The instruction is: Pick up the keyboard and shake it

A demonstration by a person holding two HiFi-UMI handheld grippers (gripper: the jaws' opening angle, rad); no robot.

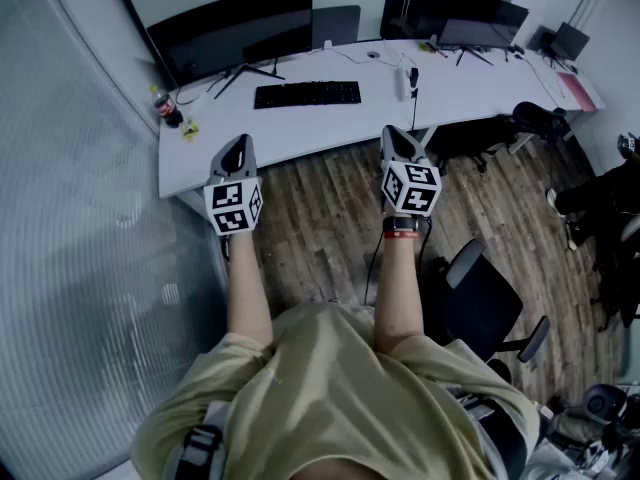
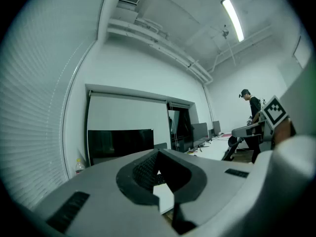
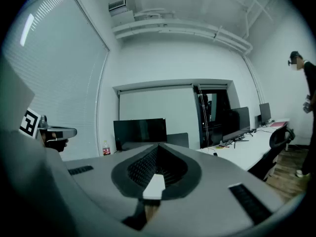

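Keyboard: lies flat on the white desk.
Left gripper: jaws pressed together, holding nothing, at the desk's near edge.
Right gripper: jaws together, empty, at the desk's near edge.

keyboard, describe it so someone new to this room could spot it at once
Find the long white desk that runs across the room, then the wide black monitor near its left end in the head view. The keyboard lies flat just in front of it. It is a low black slab of keys, while the monitor stands upright.
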